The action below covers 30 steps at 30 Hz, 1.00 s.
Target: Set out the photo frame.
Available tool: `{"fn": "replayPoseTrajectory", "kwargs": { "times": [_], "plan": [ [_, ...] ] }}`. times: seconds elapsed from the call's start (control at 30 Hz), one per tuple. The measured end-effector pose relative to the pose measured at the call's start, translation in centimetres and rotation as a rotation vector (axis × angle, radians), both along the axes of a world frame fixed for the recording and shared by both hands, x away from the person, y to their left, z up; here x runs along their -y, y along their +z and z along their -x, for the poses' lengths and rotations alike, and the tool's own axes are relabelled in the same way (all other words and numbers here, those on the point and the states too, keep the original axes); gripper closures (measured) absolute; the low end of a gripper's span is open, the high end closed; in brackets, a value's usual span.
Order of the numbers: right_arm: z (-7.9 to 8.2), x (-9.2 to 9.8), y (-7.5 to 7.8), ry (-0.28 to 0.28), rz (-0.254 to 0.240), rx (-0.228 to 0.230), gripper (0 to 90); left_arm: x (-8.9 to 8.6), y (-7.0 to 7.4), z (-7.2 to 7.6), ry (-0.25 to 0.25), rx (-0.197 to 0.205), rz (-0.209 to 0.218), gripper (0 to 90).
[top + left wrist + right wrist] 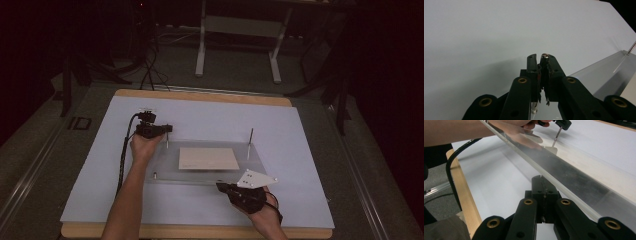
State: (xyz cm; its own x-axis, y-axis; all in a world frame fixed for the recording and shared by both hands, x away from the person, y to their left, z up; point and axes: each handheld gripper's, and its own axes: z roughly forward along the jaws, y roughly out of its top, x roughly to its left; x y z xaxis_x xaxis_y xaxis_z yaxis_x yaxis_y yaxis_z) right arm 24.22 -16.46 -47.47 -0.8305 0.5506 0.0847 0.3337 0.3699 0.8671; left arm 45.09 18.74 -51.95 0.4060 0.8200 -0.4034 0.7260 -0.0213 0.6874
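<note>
The right gripper [220, 186] sat at the near edge of the clear plate [165, 167], its jaws pressed together with nothing between them. At the plate's far left corner, the left gripper [169, 129] pinched a thin metal pin [545, 56]. A tan sheet [208, 158] lay under the plate.

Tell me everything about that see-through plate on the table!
The see-through plate looks like clear plastic, flat and rectangular, lying on the pale sheet that covers the table. A beige card sits at its middle. Thin metal pins stand up from its corners; the left gripper is shut on the back-left pin, and another pin stands free at the back right. The right gripper sits shut at its front edge.
</note>
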Motion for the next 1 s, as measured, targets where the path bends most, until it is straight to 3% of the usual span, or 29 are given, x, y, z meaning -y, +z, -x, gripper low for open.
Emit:
{"fn": "replayPoseTrajectory", "kwargs": {
  "times": [0.33, 0.47, 0.87, 1.0],
  "plan": [
    [-0.5, 0.2, 0.5, -0.002, -0.048, -0.013, 90.0, 0.1, 0.2, 0.1, 0.0, 0.012, -0.028, 83.0],
    [-0.6, 0.2, 0.7, -0.006, -0.055, -0.015, 90.0, 0.1, 0.4, 0.2, 0.004, 0.03, -0.038, 78.5],
    [-1.2, 0.2, 1.5, -0.016, -0.076, 0.003, 90.0, -0.1, 1.6, 1.4, -0.015, 0.105, -0.063, 66.6],
    [-1.6, 0.2, 1.9, -0.015, -0.083, 0.006, 90.0, -0.6, 1.9, 1.9, -0.037, 0.138, -0.042, 65.1]
  ]
}}
